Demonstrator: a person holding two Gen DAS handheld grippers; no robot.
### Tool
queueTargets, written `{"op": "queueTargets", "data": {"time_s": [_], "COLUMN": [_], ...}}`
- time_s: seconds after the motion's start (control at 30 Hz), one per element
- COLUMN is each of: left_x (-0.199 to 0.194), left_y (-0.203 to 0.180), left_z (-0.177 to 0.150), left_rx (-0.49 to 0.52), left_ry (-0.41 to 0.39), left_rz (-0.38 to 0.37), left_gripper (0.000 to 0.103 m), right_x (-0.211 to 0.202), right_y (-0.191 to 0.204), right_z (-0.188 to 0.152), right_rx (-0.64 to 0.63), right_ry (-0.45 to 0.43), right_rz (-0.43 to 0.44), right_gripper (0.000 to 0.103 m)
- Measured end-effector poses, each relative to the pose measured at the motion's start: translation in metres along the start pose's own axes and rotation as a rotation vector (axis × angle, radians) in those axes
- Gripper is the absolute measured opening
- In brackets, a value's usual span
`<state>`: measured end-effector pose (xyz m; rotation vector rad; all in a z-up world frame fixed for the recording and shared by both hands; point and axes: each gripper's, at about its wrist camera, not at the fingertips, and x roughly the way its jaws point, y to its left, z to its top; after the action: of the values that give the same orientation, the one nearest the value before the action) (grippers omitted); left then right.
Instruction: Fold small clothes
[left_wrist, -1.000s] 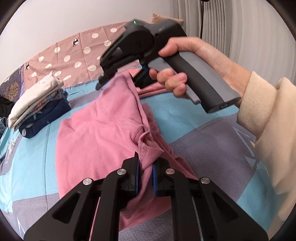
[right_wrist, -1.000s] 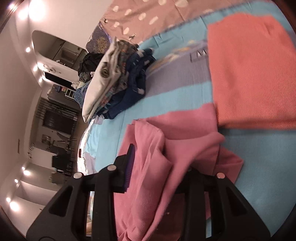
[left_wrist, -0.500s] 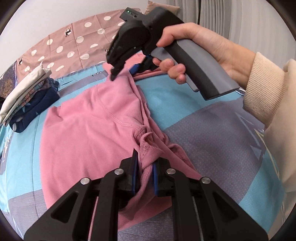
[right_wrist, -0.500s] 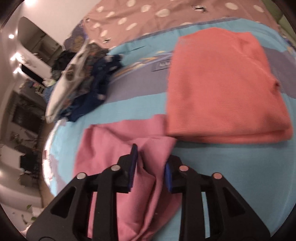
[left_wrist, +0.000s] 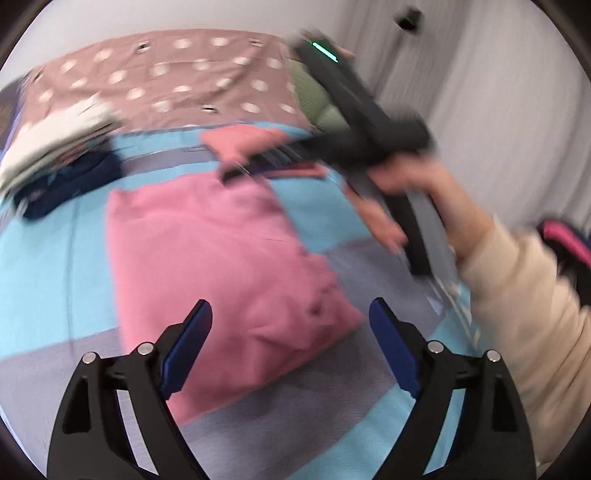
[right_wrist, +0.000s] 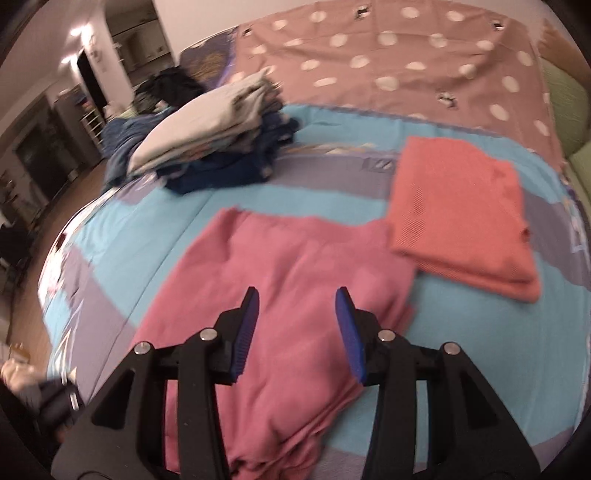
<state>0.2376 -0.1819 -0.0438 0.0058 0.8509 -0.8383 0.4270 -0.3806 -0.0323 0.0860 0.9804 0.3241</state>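
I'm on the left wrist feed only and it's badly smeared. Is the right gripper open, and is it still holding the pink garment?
Observer: The right gripper is open, jaws apart over the pink garment, gripping nothing.
Operator: What's that reddish patch behind it? I only get a blur.
Observer: A folded orange garment, lying flat on the bedspread; its near corner touches or just overlaps the pink one's edge.
Operator: And the pile far left?
Observer: A stack of folded clothes, pale pieces on top, dark blue beneath, apart from the pink garment.
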Motion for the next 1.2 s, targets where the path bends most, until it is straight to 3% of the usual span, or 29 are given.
{"op": "queueTargets", "data": {"time_s": [0.1,0.2,0.37,0.4,0.5,0.6,0.7,0.83,0.93,1.07,1.13,1.2], "left_x": [0.01,0.026,0.035,0.036,0.038,0.033,0.024,0.008,-0.008,-0.014,-0.015,-0.015], "left_y": [0.031,0.052,0.06,0.058,0.059,0.063,0.067,0.074,0.08,0.089,0.093,0.097], "left_z": [-0.002,-0.006,-0.003,-0.003,-0.001,-0.004,-0.007,-0.008,-0.008,-0.008,-0.01,-0.015], "left_rx": [-0.102,-0.197,-0.201,-0.193,-0.2,-0.217,-0.242,-0.253,-0.254,-0.26,-0.272,-0.288], "left_ry": [0.048,0.105,0.122,0.122,0.124,0.127,0.125,0.096,0.062,0.054,0.058,0.071], "left_rz": [0.006,-0.069,-0.08,-0.079,-0.09,-0.106,-0.119,-0.096,-0.061,-0.044,-0.026,-0.031], "left_gripper": [0.087,0.087,0.087,0.087,0.087,0.087,0.087,0.087,0.087,0.087,0.087,0.087], "right_x": [0.02,0.025,0.005,-0.004,-0.021,-0.025,-0.025,-0.044,-0.064,-0.082,-0.076,-0.064], "right_y": [0.007,0.0,-0.002,0.006,0.034,0.059,0.063,0.043,0.037,0.053,0.074,0.094], "right_z": [-0.019,-0.031,-0.042,-0.048,-0.07,-0.099,-0.124,-0.133,-0.129,-0.122,-0.122,-0.13], "right_rx": [-0.023,0.01,0.007,-0.016,-0.156,-0.317,-0.389,-0.3,-0.251,-0.169,-0.233,-0.321], "right_ry": [0.062,0.077,0.049,0.039,0.051,0.114,0.173,0.161,0.107,-0.03,-0.025,0.02], "right_rz": [-0.023,-0.014,-0.046,-0.049,-0.041,-0.085,-0.172,-0.162,-0.227,-0.094,-0.054,-0.078], "right_gripper": [0.044,0.045,0.048,0.054,0.059,0.059,0.056,0.056,0.056,0.056,0.055,0.048]}}
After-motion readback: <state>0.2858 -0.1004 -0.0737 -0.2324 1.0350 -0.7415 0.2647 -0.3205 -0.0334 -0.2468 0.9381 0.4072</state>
